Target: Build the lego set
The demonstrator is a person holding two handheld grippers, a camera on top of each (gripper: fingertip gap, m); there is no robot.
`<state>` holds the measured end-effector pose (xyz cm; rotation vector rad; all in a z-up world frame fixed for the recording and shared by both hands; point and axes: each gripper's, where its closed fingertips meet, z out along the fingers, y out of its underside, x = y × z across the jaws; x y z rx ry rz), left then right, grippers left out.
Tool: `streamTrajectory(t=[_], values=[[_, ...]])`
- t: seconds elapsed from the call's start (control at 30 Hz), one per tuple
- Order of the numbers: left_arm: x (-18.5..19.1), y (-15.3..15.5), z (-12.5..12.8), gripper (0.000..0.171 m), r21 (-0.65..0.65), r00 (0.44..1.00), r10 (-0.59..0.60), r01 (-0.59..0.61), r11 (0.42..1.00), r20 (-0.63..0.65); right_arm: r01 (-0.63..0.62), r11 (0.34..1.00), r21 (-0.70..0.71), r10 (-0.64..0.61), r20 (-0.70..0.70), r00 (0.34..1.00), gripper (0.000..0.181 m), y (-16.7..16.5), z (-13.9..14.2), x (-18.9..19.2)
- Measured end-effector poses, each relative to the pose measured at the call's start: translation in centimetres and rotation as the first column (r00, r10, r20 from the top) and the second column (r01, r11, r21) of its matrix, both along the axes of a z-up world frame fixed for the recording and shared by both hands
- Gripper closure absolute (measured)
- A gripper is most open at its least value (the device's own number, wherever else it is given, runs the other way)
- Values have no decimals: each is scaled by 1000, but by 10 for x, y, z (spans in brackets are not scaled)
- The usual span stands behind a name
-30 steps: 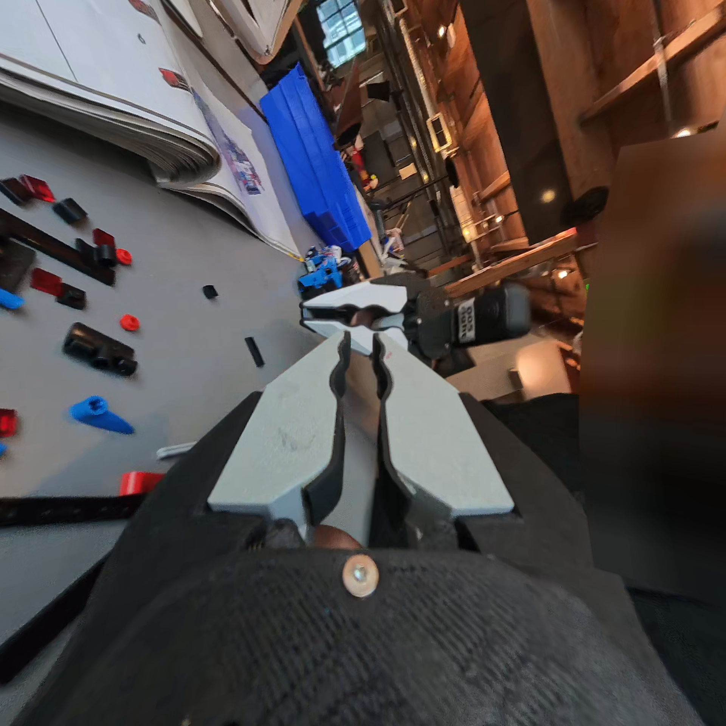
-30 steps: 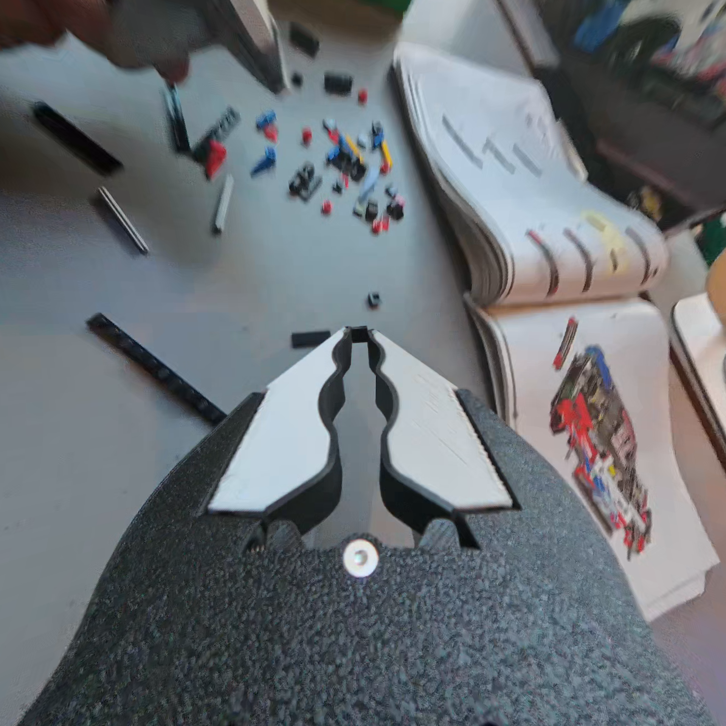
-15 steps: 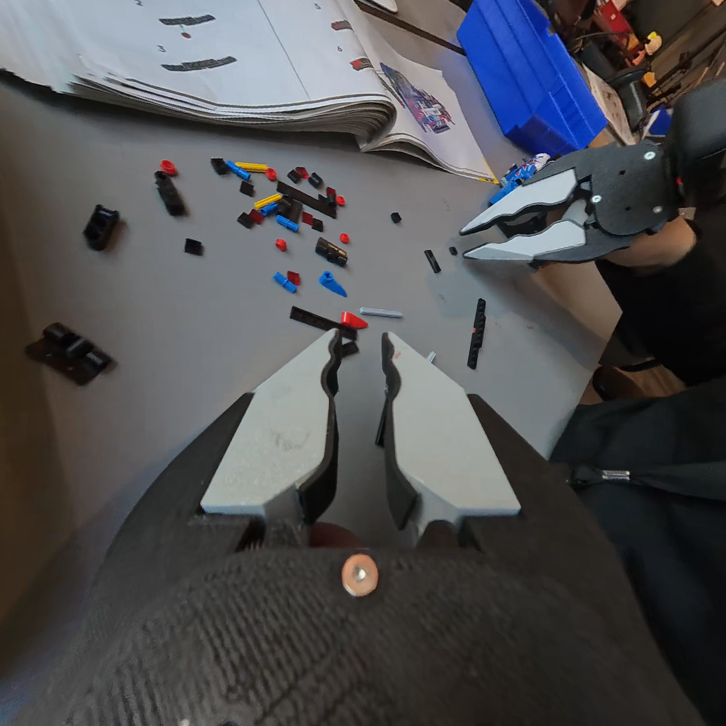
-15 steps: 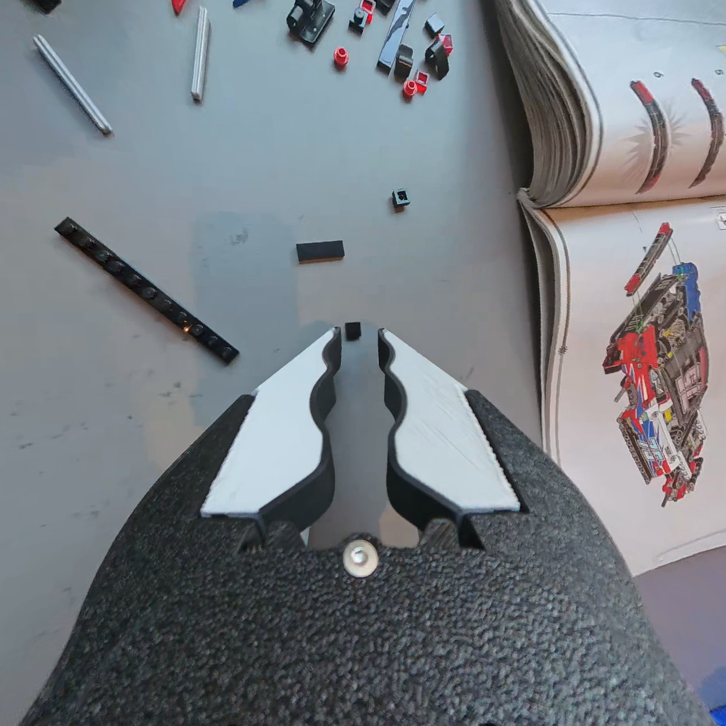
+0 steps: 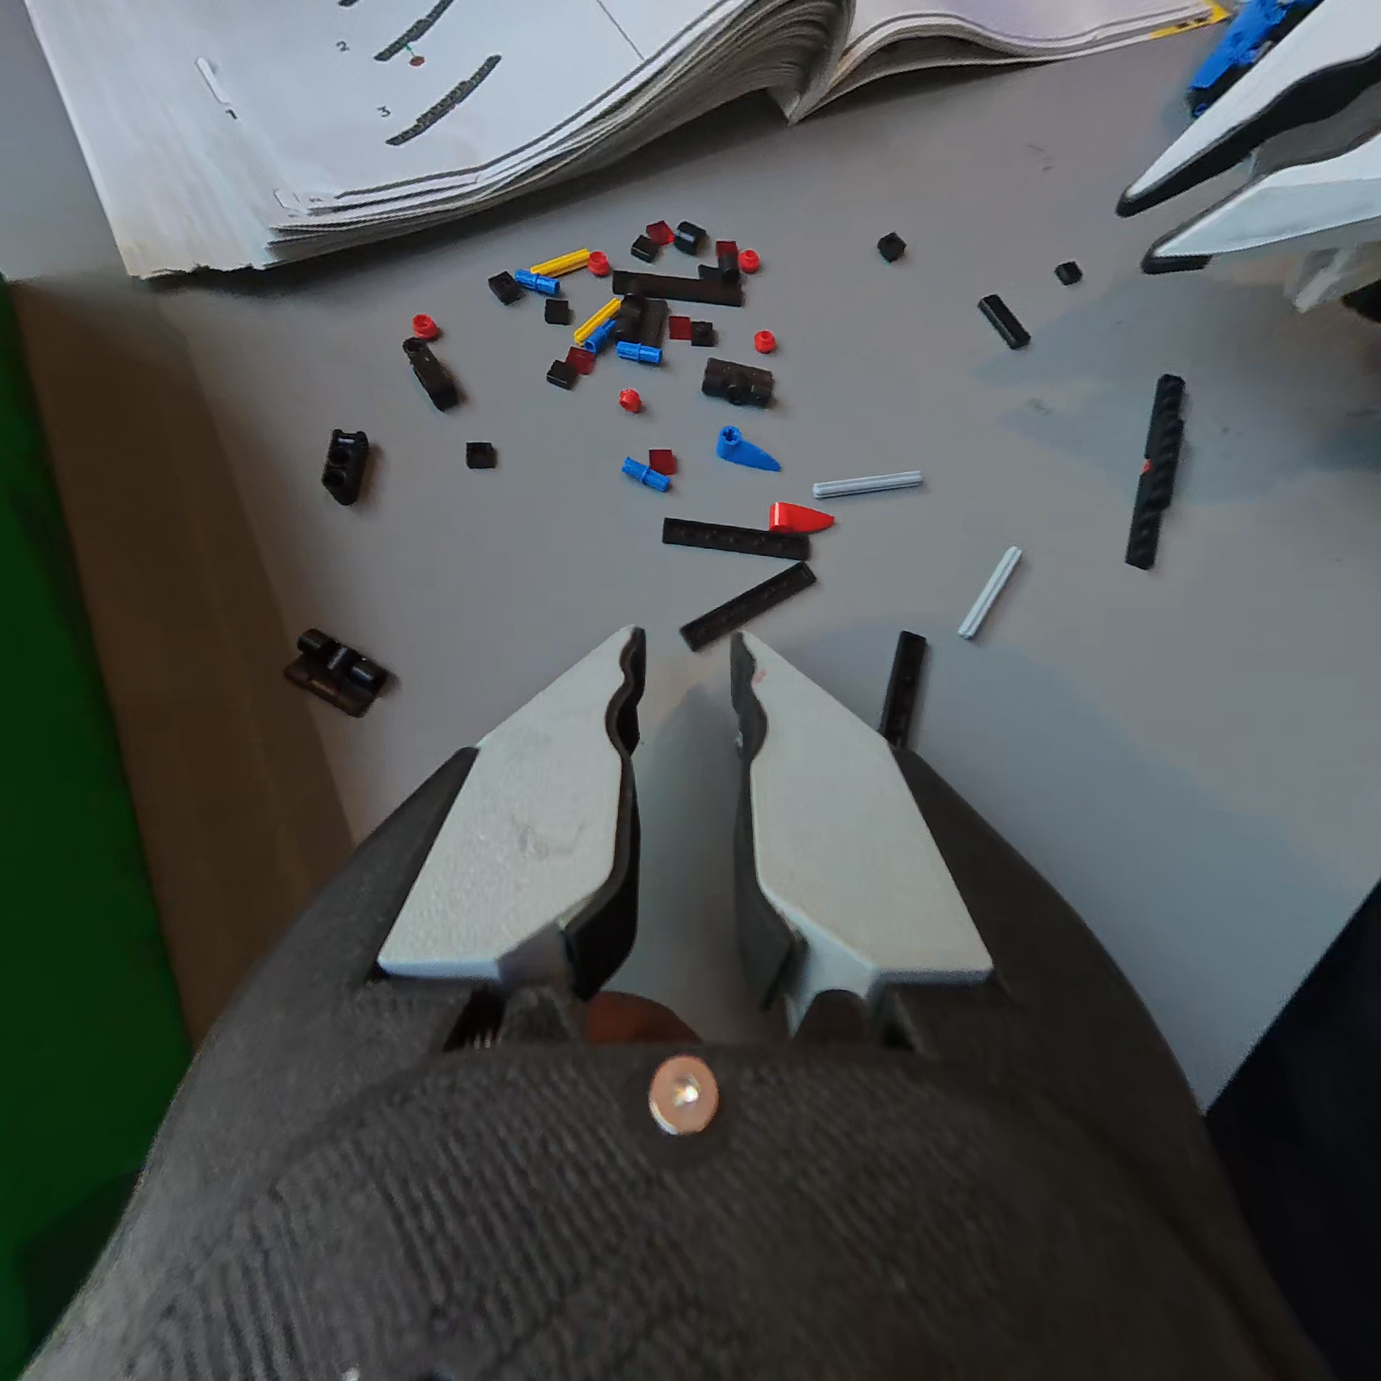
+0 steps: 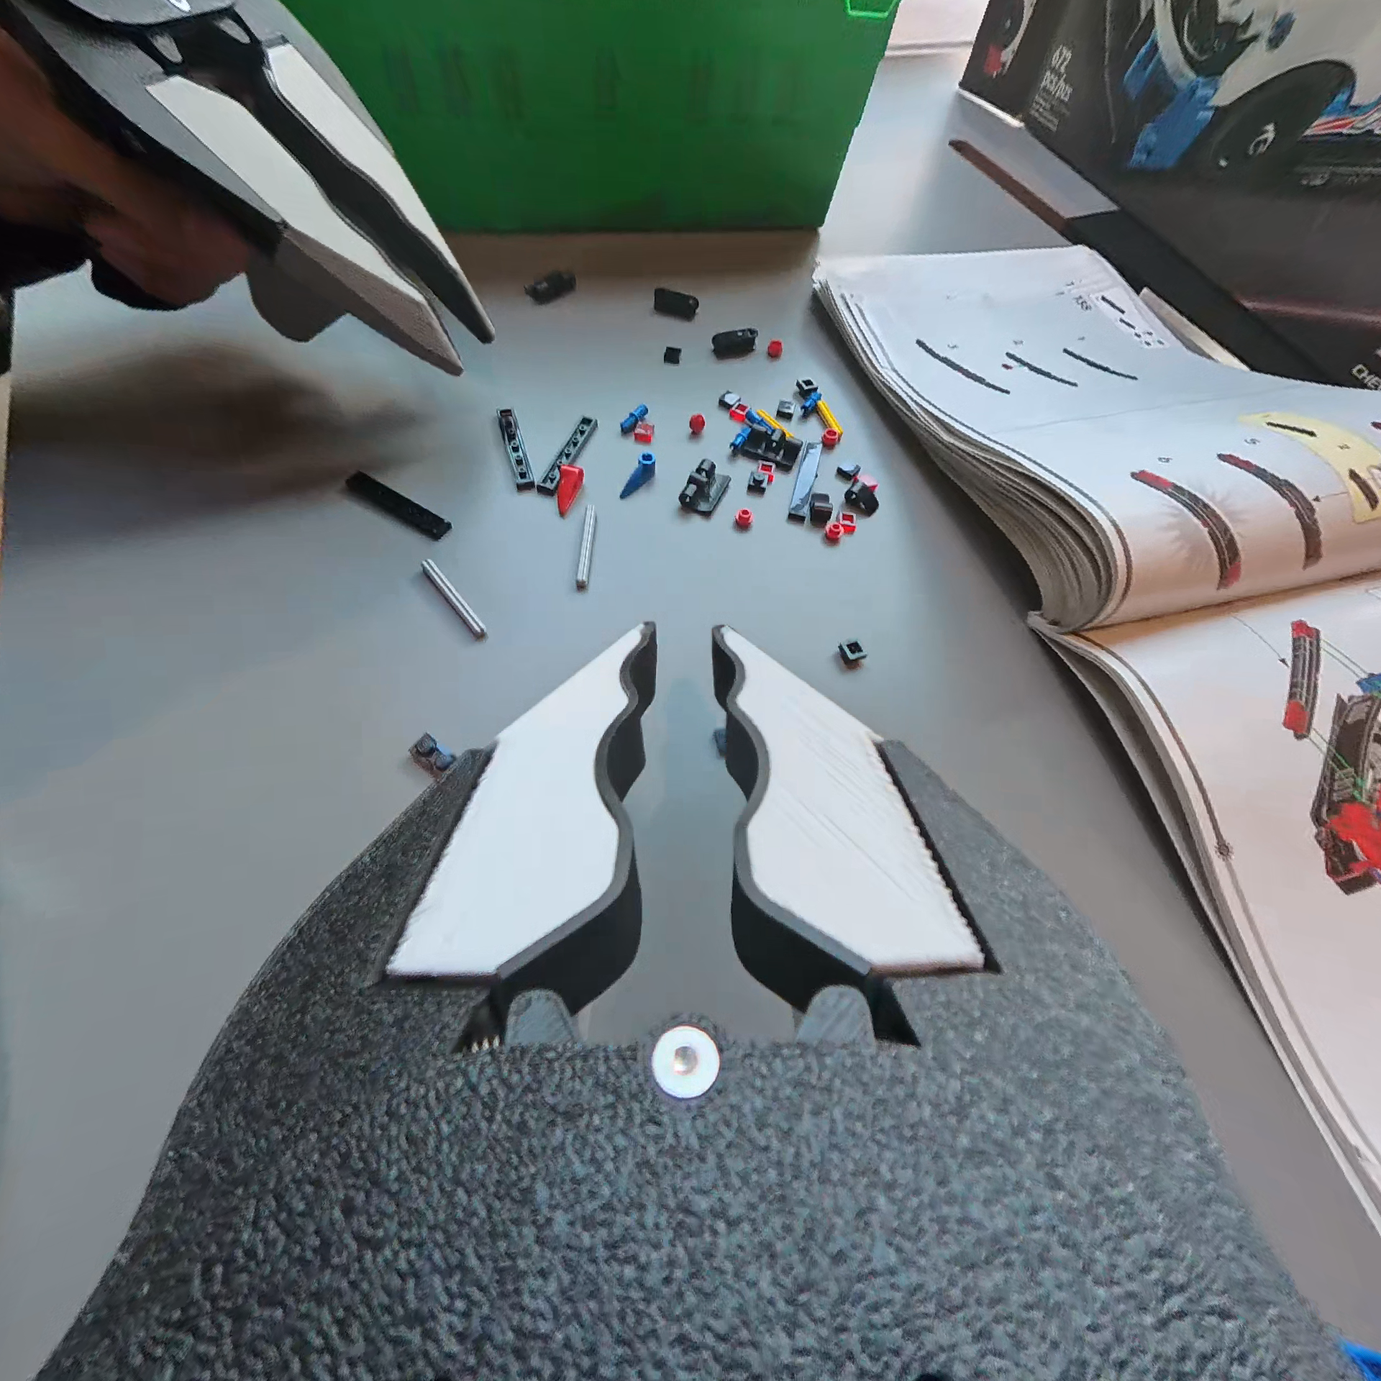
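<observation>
Loose Lego parts lie on the grey table (image 5: 1046, 822). My left gripper (image 5: 686, 639) is open and empty, its tips just short of a black plate (image 5: 747, 604). Beyond it lie another black plate (image 5: 736, 539) with a red wedge (image 5: 799, 517), two grey axles (image 5: 867, 484), a blue cone (image 5: 743, 448) and a cluster of small parts (image 5: 643, 299). My right gripper (image 6: 684, 635) is open and empty over bare table, with a small dark piece (image 6: 721, 740) half hidden beside its right finger. The left gripper also shows in the right wrist view (image 6: 472, 353), above the plates (image 6: 568, 452).
An open instruction book (image 6: 1121, 448) lies along the right side of the parts. A green box (image 6: 598, 112) stands behind them and the Lego set's box (image 6: 1196, 112) at the far right. A long black plate (image 5: 1154, 471) and a small black piece (image 6: 852, 652) lie apart. To the black plate (image 5: 736, 539): left tips about 5 cm, right tips about 15 cm. Look for it in the right wrist view (image 6: 563, 444) too.
My right gripper let go of a small black piece, opened wider and tilted up toward the pile. My left gripper swung down from facing the room to the table and opened a little.
</observation>
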<state>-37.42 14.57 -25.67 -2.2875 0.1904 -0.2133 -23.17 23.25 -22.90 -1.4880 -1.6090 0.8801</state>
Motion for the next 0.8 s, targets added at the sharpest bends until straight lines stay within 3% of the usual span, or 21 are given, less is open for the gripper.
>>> streamTrajectory(t=[0.13, 0.27, 0.37, 0.5, 0.7, 0.8], values=[[-22, 6, 5, 152, 19, 995, 96, -95, 995, -42, 6, 998, 65, -3, -44, 999, 171, 6, 4, -7], [-37, 24, 13, 153, 48, 989, 133, -130, 990, -70, 2, 999, 36, 1, -80, 997, 172, 7, 4, -14], [-39, 51, 13, 155, 51, 988, 91, -85, 995, -126, -6, 1000, 25, 8, -84, 996, 172, 5, 2, -17], [-49, 74, -6, 154, -19, 979, 44, -49, 999, -198, -14, 999, 40, 17, -91, 996, 172, 3, 4, -15], [-47, 80, -23, 154, -102, 977, -6, -16, 995, -211, -12, 999, 37, 16, -103, 995, 172, 5, 8, -10], [-43, 82, -24, 164, -94, 981, -17, -1, 996, -192, -15, 999, 35, 19, -116, 993, 172, 6, 13, -10]])
